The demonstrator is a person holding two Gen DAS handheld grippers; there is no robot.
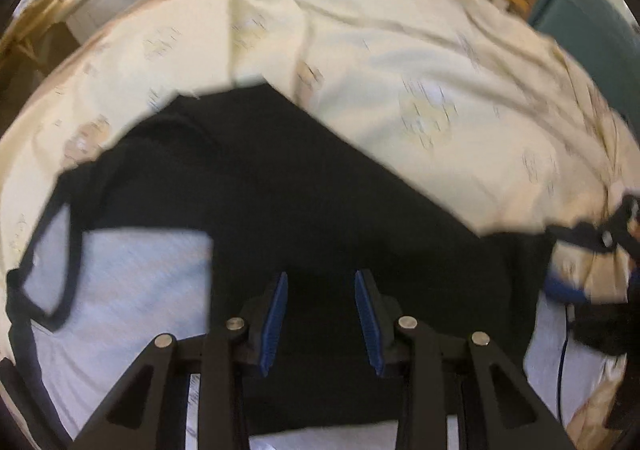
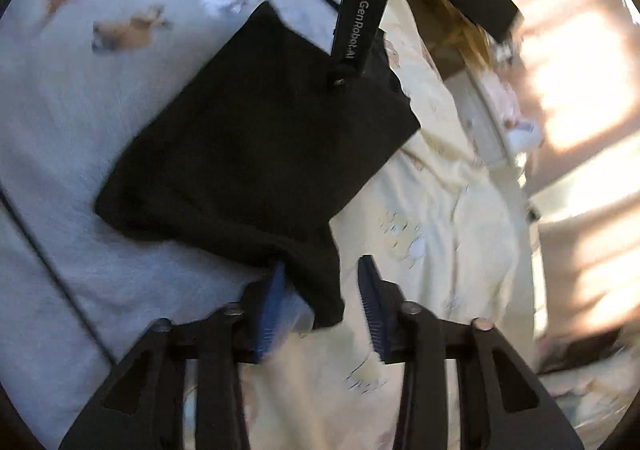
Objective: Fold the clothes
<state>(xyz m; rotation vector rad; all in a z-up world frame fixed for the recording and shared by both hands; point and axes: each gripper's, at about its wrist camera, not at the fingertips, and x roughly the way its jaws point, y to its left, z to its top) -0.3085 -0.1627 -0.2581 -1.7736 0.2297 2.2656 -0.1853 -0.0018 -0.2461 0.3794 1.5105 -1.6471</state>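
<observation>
Black fabric, a dark garment [image 2: 256, 138], lies partly folded on the pale blue bed sheet [image 2: 80, 138], its far side lapping onto the cream printed duvet [image 1: 400, 50]. In the left wrist view my left gripper [image 1: 321, 316] hangs just above the cloth with its blue pads [image 1: 276, 314] apart and nothing between them. In the right wrist view a corner of the garment hangs between the pads of my right gripper [image 2: 322, 308]; it touches the left pad, but I see a gap at the other, so I judge it loose, not pinched. To fold well, I should close firmly on that corner, take a matching edge with the left, and carry both across evenly, keeping the cloth flat.
</observation>
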